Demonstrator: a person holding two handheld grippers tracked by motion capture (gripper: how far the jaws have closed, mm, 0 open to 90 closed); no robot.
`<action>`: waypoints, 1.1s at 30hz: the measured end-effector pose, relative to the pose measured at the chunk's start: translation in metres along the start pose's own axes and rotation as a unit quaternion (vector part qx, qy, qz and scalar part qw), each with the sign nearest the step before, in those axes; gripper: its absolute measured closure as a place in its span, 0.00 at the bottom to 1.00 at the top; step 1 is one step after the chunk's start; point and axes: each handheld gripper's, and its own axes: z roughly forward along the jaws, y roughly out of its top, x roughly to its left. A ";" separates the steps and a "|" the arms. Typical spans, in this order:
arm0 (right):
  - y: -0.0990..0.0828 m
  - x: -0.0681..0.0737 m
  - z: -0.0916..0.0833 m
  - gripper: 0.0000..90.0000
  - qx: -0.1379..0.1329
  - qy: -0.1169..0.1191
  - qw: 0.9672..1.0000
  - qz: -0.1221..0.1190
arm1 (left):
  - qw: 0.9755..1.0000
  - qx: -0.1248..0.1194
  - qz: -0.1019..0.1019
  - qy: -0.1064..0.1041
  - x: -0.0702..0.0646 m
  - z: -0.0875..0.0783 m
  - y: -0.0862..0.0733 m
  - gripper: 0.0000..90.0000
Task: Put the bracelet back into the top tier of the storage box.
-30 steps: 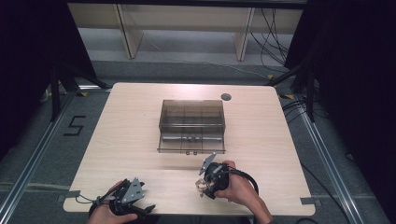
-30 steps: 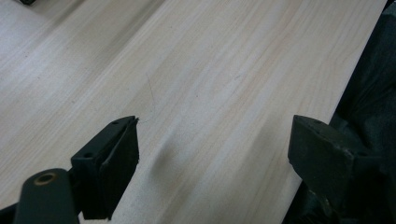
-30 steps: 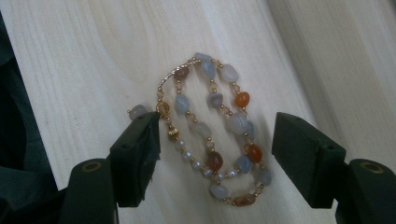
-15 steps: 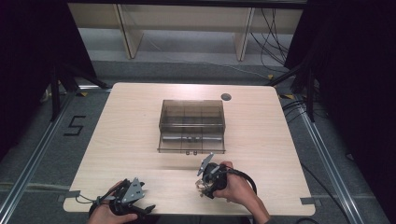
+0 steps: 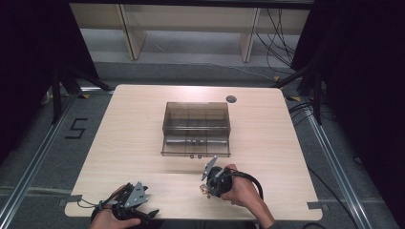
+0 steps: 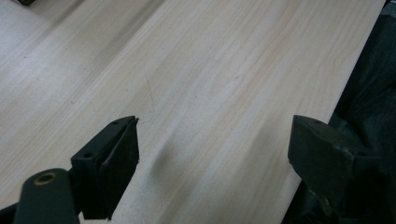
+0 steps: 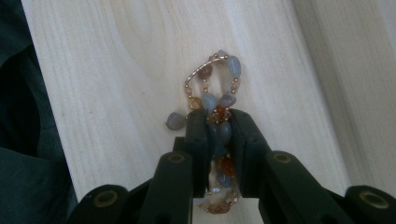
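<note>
A beaded bracelet (image 7: 209, 101) of grey-blue, orange and gold beads lies on the pale wooden table (image 7: 116, 70). My right gripper (image 7: 218, 116) has just been closing and is now shut on it, with the bead loop sticking out past the black fingertips. In the high view this gripper (image 5: 206, 188) points down at the table's front middle, held by a hand. My left gripper (image 6: 215, 140) stands open over bare wood by the table edge, with nothing between its jaws. From above it sits at the front left corner (image 5: 143, 213).
A smoky translucent compartment box (image 5: 197, 128) stands at the table's middle, just beyond the right gripper. A round dark grommet (image 5: 231, 99) sits near the far edge. Dark cloth of the person's clothing (image 6: 369, 93) lies past the table's front edge.
</note>
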 end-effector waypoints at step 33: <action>-0.001 -0.009 -0.066 0.95 -0.087 -0.033 0.996 0.006 | 1.000 0.001 0.000 -0.001 0.002 0.000 0.000 0.19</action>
